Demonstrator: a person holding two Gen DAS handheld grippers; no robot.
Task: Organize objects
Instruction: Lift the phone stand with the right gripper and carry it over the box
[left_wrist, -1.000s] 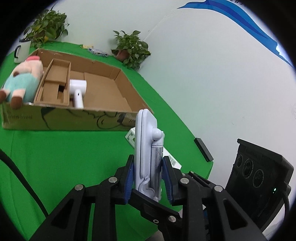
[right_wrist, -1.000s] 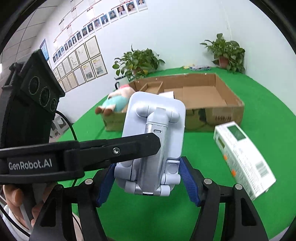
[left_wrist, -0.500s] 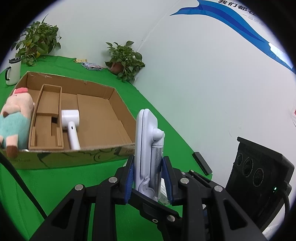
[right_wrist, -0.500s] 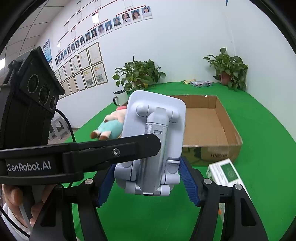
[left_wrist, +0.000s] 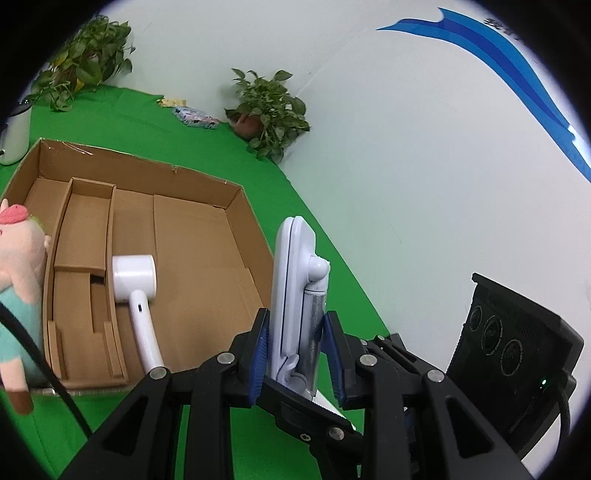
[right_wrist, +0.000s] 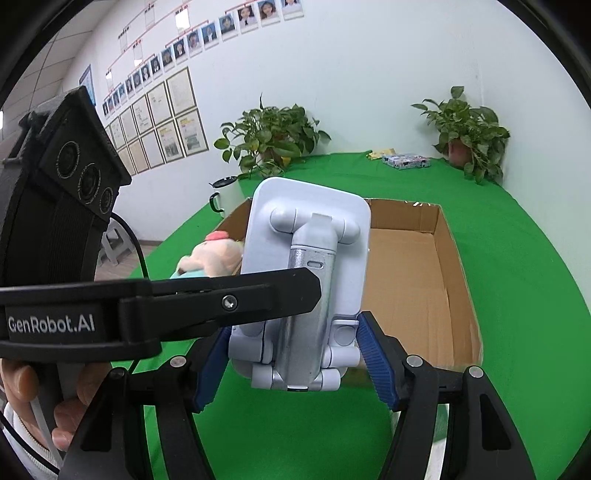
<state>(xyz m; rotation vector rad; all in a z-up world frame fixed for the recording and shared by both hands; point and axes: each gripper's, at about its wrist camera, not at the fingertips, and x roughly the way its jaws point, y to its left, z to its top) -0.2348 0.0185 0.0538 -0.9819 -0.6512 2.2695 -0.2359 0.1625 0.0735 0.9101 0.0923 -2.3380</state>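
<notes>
My left tongs (left_wrist: 297, 354) are clamped on the phone stand (left_wrist: 293, 295), blue pads pressed against its flat plate on one side and its metal post on the other. The stand sits upright between them, held in the air above the near right corner of the cardboard box (left_wrist: 236, 206). From the right wrist view I see the stand (right_wrist: 310, 280) from behind, its folded base between my right tongs (right_wrist: 295, 358). Those are spread wide, and I cannot tell whether either pad touches the base. The left tongs (right_wrist: 310, 291) cross in front of the stand from the left side.

Inside the box lie a white hair dryer (left_wrist: 135, 291) and a cardboard insert (left_wrist: 83, 258). A plush pig (left_wrist: 18, 266) leans against the box's left wall. The box rests on the green worktop (left_wrist: 129, 122), with potted plants (left_wrist: 269, 110) along the wall behind.
</notes>
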